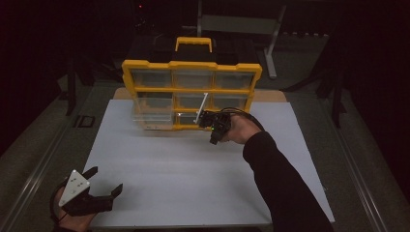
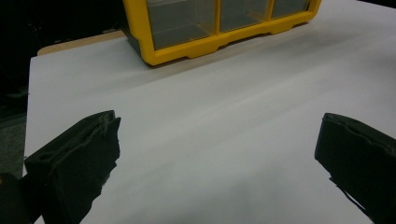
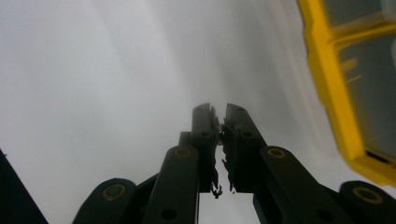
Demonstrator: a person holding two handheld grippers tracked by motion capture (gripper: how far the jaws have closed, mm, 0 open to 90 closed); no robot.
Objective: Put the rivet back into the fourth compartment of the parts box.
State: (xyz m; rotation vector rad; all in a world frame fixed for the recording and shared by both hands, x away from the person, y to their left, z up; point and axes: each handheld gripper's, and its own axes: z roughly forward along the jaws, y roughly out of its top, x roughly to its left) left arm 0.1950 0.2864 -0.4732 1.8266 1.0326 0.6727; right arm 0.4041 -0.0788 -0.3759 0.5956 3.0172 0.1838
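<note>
Right gripper [image 1: 212, 126] fingers closed, empty, by the yellow drawer box [image 1: 191, 92] — one drawer [image 1: 152, 118] out; left gripper [image 1: 104, 186] open, idle.

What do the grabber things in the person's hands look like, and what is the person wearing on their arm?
Both are black, each with two chunky jaws. The left gripper wears a grey three-cornered plate with dark dots on top. The right gripper trails a thin black cable and shows a tiny green light. Its jaw arms have round brass-coloured rivets, seen in the right gripper view. The person's right arm is in a long dark sleeve.
</note>
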